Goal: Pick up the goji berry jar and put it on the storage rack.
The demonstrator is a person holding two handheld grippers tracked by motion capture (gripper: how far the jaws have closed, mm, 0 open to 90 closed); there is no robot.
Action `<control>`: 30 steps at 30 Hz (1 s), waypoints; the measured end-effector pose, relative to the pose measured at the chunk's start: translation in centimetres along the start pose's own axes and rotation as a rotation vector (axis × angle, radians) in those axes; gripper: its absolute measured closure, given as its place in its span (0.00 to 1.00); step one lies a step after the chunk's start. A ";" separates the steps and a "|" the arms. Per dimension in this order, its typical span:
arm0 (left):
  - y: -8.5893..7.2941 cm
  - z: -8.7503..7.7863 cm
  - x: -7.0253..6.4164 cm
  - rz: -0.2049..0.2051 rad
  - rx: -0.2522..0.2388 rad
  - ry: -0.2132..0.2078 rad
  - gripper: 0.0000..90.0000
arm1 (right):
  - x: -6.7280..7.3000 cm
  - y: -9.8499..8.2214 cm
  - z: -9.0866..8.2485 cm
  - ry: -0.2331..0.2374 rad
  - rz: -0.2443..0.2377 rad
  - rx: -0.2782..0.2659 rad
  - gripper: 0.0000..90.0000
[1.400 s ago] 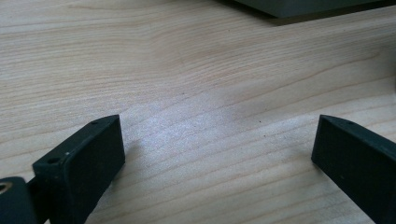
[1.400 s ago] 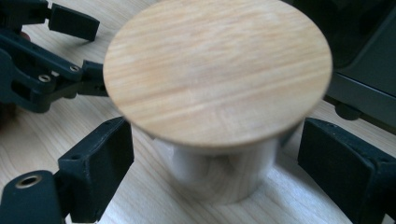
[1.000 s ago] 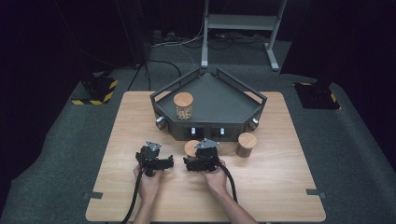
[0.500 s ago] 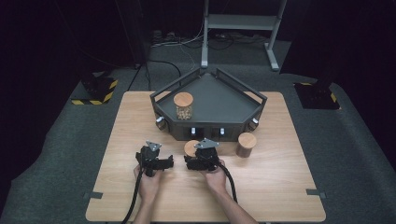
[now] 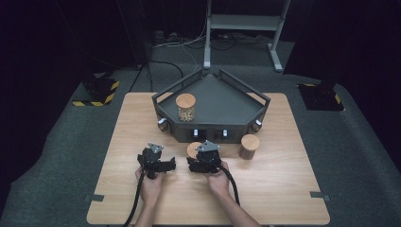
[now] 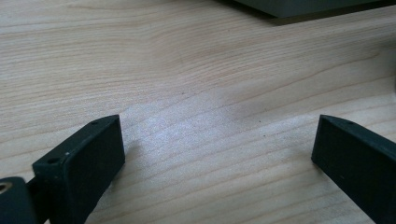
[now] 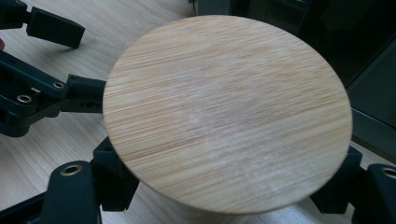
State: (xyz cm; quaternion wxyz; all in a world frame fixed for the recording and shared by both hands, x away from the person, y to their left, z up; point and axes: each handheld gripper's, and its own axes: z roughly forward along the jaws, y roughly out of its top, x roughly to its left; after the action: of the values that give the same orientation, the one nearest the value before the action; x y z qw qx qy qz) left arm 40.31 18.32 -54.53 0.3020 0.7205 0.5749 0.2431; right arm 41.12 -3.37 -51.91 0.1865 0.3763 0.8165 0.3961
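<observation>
Here, in the high view, the right gripper (image 5: pixel 201 155) sits on the wooden tabletop (image 5: pixel 283 179), just in front of the dark angular tray (image 5: pixel 236 101). A jar with a round wooden lid (image 5: pixel 192 149) stands right at its tip, partly hidden by the gripper body and its grey three-cornered plate. Its jaws have just been closing, with that jar between them. The left gripper (image 5: pixel 153 156) lies just beside the right one, on its left, with bare wood ahead of it. Off to the right of the right gripper, a little apart, stands a second wooden-lidded jar (image 5: pixel 248 146), close to the tray's front wall. Beyond both grippers, inside the tray near its left wall, stands a third jar with a wooden lid and pale contents (image 5: pixel 185 107).

In the left gripper view, the left gripper (image 6: pixel 217 140) has its two black jaws spread wide, with nothing but bare tabletop (image 6: pixel 187 60) between them. A dark edge of the tray (image 6: pixel 303 5) shows far ahead at the top.

In the right gripper view, the right gripper (image 7: pixel 229 177) is pinching the jar: the wooden lid (image 7: pixel 227 112) fills the space above the jaws, and the black pads press in under its rim from both sides. To the left, farther off, part of the left gripper (image 7: pixel 42 93) shows, resting on the tabletop (image 7: pixel 107 28). Ahead and to the right lies the dark tray (image 7: pixel 373 70).
</observation>
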 end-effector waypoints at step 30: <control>0.0 0.0 0.0 0.003 0.001 -0.001 0.02 | -1.0 1.1 -3.2 0.008 -0.006 0.006 0.28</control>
State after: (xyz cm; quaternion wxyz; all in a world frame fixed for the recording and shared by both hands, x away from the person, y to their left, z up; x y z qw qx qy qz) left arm 40.35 18.31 -54.54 0.3017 0.7216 0.5738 0.2429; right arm 40.41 -5.31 -49.06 0.1831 0.3729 0.8195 0.3947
